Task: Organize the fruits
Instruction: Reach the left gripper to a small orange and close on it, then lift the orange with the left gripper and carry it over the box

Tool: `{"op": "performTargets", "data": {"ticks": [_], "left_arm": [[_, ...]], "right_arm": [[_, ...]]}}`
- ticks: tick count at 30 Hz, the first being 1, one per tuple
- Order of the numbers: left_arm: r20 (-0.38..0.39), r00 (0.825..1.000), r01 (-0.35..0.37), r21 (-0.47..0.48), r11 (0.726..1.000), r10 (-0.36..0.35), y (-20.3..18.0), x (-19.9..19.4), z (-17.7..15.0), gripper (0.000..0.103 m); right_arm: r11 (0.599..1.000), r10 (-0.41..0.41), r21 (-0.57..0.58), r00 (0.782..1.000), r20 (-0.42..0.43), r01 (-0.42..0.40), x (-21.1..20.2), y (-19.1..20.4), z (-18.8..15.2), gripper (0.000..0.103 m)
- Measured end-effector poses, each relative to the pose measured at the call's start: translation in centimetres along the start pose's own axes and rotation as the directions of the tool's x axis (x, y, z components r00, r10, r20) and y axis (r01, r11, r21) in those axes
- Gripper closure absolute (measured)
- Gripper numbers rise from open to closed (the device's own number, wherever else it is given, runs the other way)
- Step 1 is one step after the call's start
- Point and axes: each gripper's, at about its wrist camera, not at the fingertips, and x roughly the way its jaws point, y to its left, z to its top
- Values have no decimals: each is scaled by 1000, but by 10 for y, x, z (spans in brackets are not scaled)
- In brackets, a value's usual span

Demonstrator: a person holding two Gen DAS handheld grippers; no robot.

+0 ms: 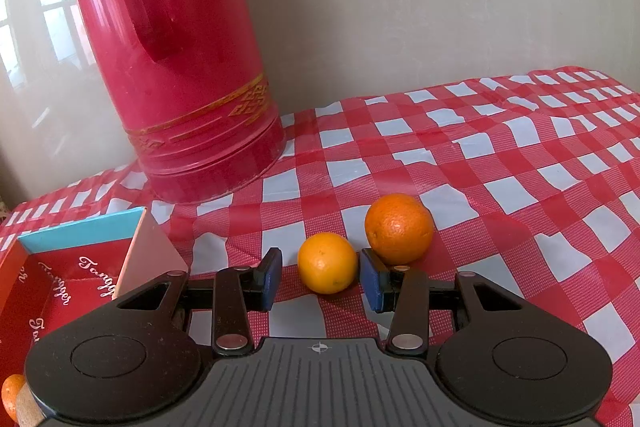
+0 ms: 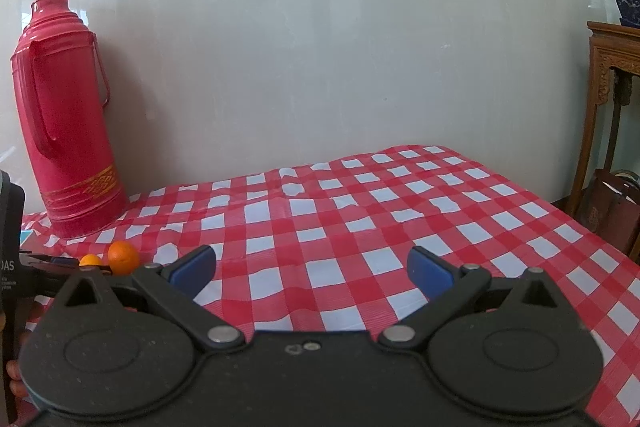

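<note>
Left gripper [image 1: 322, 277] jaws flanking, not visibly pinching, small orange [image 1: 327, 262] beside thermos [image 1: 172, 59]; right gripper [image 2: 312, 267] wide open, empty.

— What can we read here?

— On the red inner walls of the box [image 1: 76, 291], at the left of the left wrist view, we see white script repeated several times. It seems to begin "To" or "Ta", but we can't make out the whole word.

— Anything in the right wrist view?

— At the far left edge we see white capitals "DAS" on a black device [image 2: 10, 251]; the start is cut off, and the small print below is too fine for us.
</note>
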Motion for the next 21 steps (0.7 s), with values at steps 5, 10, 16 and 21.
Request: {"op": "performTargets", "data": {"ticks": [5,10,16,21], "left_arm": [[1,1000,-1,0,1000,1,0,0,0,59],[7,1000,-13,5,1000,12,-1,-2,-1,61],[10,1000,-19,4,1000,19,-1,-3,-2,70],[21,999,-37,4,999,37,-2,-4,-4,70]], "right_arm": [[1000,4,-4,1000,-2,-4,1,1,0,6],[1000,2,-7,1000,-3,-2,2,1,0,6],[1000,-5,-4,1000,-2,5,2,1,-1,6],[1000,2,-7,1000,-4,-2,2,1,-1,6]]}}
